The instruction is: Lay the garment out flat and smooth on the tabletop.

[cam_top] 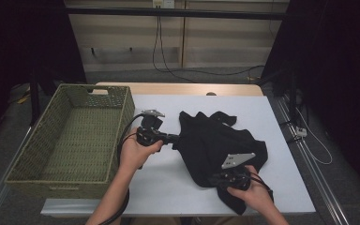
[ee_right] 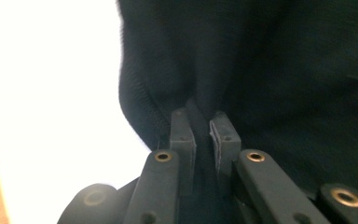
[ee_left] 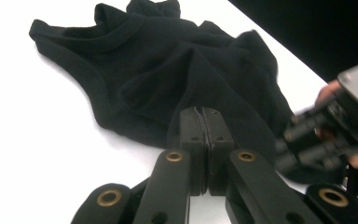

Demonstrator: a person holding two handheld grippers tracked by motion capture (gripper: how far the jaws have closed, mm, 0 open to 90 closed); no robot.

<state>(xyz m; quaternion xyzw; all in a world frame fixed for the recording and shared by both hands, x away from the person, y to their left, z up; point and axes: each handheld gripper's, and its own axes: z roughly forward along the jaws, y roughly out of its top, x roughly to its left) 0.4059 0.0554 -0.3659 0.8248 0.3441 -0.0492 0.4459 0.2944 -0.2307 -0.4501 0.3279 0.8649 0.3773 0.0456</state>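
Here, both tongs pinch the crumpled black garment (cam_top: pixel 218 140) on the white bench (cam_top: pixel 168 187): left tongs (ee_left: pixel 206 116) at its edge, right tongs (ee_right: pixel 204 122) gripping a fold.

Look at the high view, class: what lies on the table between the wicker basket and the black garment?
The left gripper and the hand holding it; its fingers are shut on the black garment beside the wicker basket.
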